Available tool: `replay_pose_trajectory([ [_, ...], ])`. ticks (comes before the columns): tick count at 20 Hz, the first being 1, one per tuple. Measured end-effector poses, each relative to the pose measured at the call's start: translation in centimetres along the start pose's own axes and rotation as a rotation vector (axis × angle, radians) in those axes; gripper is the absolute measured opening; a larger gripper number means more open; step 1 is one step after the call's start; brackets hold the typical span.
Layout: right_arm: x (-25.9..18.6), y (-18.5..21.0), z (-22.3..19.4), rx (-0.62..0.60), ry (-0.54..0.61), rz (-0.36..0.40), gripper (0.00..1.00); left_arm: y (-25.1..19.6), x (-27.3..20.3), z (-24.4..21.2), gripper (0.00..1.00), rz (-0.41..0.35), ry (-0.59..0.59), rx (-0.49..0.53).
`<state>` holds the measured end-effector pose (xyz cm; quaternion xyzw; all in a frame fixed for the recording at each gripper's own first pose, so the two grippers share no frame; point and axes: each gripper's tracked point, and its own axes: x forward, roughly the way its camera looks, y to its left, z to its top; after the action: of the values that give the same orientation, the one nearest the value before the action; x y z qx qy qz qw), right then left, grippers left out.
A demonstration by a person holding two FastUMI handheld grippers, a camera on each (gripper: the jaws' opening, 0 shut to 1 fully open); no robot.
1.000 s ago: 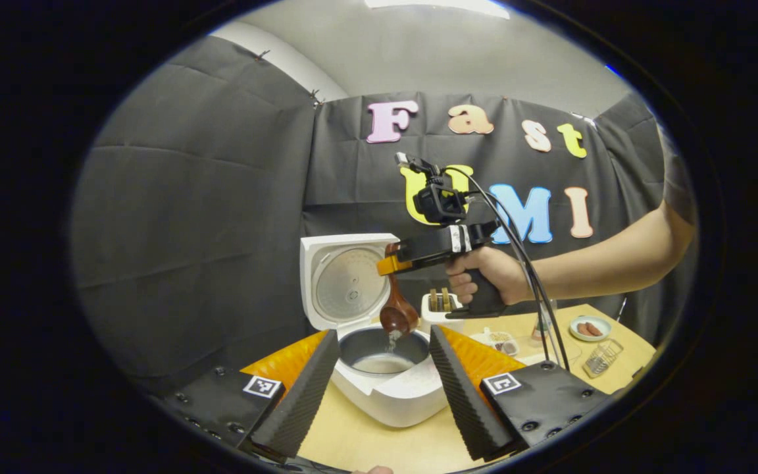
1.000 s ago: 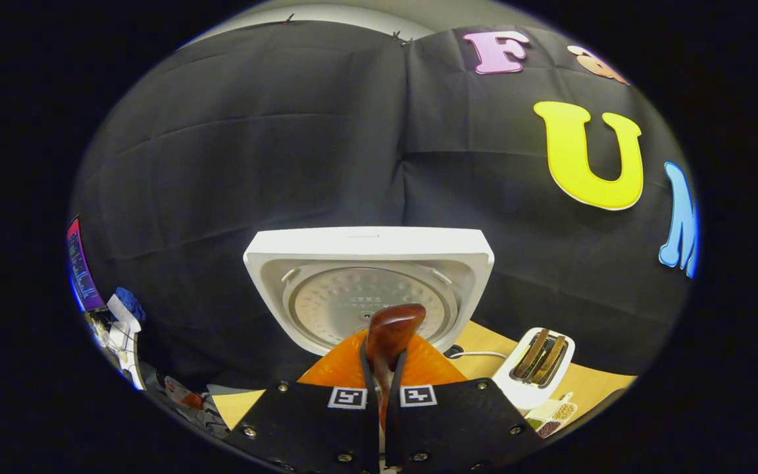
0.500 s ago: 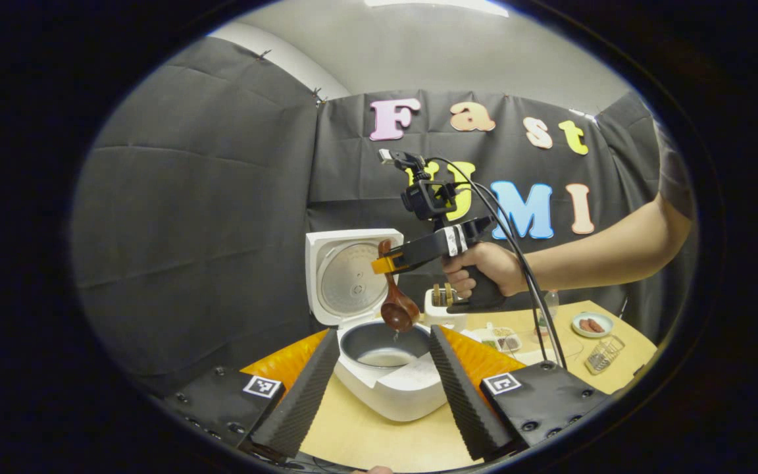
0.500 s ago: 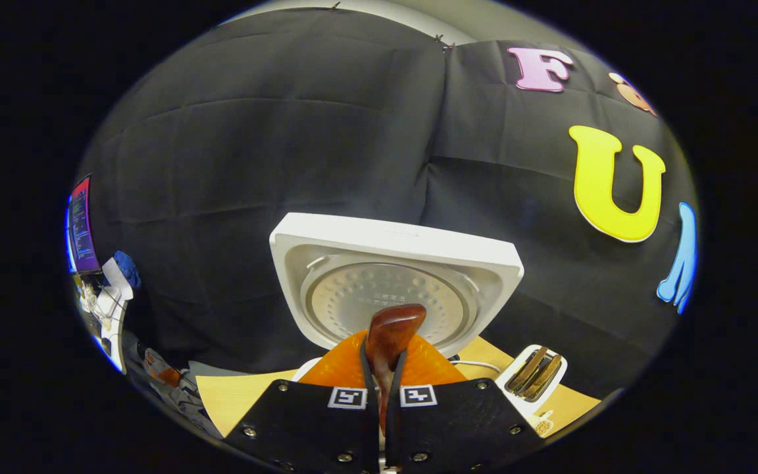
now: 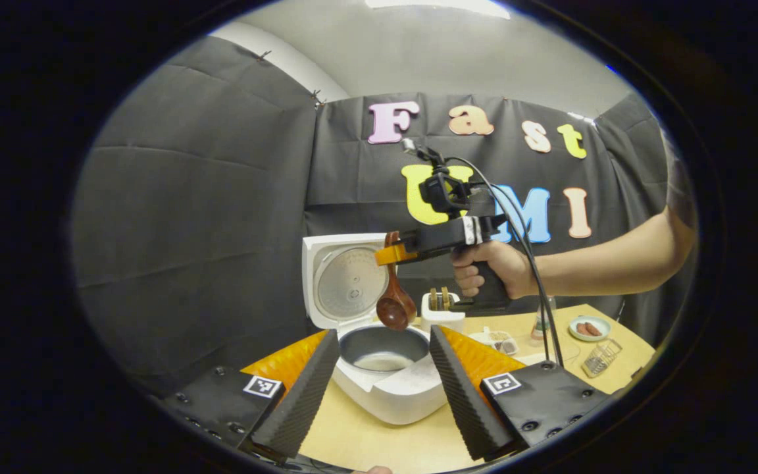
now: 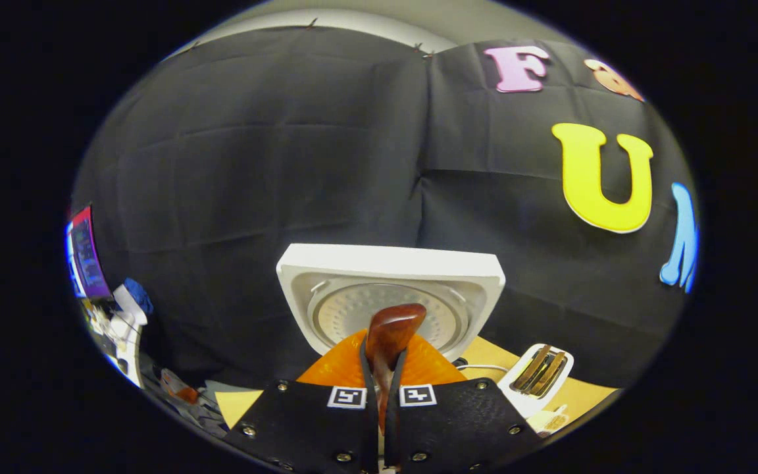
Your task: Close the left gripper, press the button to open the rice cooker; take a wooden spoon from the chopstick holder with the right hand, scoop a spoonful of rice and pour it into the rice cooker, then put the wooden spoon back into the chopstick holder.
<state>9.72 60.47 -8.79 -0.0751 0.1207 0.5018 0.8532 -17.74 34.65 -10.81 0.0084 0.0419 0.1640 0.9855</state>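
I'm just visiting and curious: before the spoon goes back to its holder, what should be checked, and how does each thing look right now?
1. Right gripper jaws clamped on the wooden spoon: ok.
2. Spoon bowl hanging above the rice cooker pot: ok.
3. Cooker lid standing open: ok.
4. Rice in the pot: ok.
5. Spoon fully emptied: cannot tell.
6. Left gripper open and off the cooker: ok.

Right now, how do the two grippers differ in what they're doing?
The right gripper is shut on the wooden spoon, gripping its handle; the left gripper is open and holds nothing. The right one hangs above the rice cooker with the spoon bowl down, while the left one sits low, its fingers framing the cooker. Both point toward the open cooker.
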Motion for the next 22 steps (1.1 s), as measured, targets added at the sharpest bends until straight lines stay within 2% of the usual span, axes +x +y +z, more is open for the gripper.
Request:
replay_pose_trajectory([
  [5,-4.5,-3.2,2.3,0.208,-0.099,-0.018,0.04,-0.6,0.0,-0.1,0.96,-0.049,-0.005,-0.005],
  [7,-7.3,-4.7,3.2,0.32,-0.147,-0.024,0.04,-1.0,0.0,0.0,0.95,-0.074,-0.009,-0.012],
  [8,-8.8,-5.4,3.9,0.374,-0.172,-0.033,0.04,-1.2,0.0,0.1,0.99,-0.089,-0.014,-0.015],
  [10,-11.8,-7.2,4.5,0.458,-0.215,-0.041,0.04,-1.6,0.0,0.3,0.95,-0.124,-0.025,-0.019],
  [13,-16.3,-10.1,4.4,0.539,-0.267,-0.086,0.04,-2.1,0.1,0.2,0.95,-0.162,-0.025,-0.024],
  [14,-17.8,-11.4,4.0,0.563,-0.285,-0.103,0.08,-2.4,0.0,0.2,0.93,-0.173,-0.023,-0.028],
  [15,-19.4,-12.3,3.8,0.589,-0.303,-0.121,0.04,-3.0,0.0,0.3,0.92,-0.184,-0.02,-0.031],
  [16,-20.9,-13.0,3.5,0.617,-0.321,-0.136,0.04,-3.7,-0.1,0.4,0.95,-0.194,-0.021,-0.033],
  [19,-25.4,-15.4,2.6,0.704,-0.376,-0.17,0.04,-6.3,0.7,0.9,0.93,-0.234,-0.028,-0.027],
  [22,-30.4,-16.3,1.2,0.728,-0.413,-0.233,0.04,-9.1,0.6,1.7,0.92,-0.278,-0.032,-0.024],
])
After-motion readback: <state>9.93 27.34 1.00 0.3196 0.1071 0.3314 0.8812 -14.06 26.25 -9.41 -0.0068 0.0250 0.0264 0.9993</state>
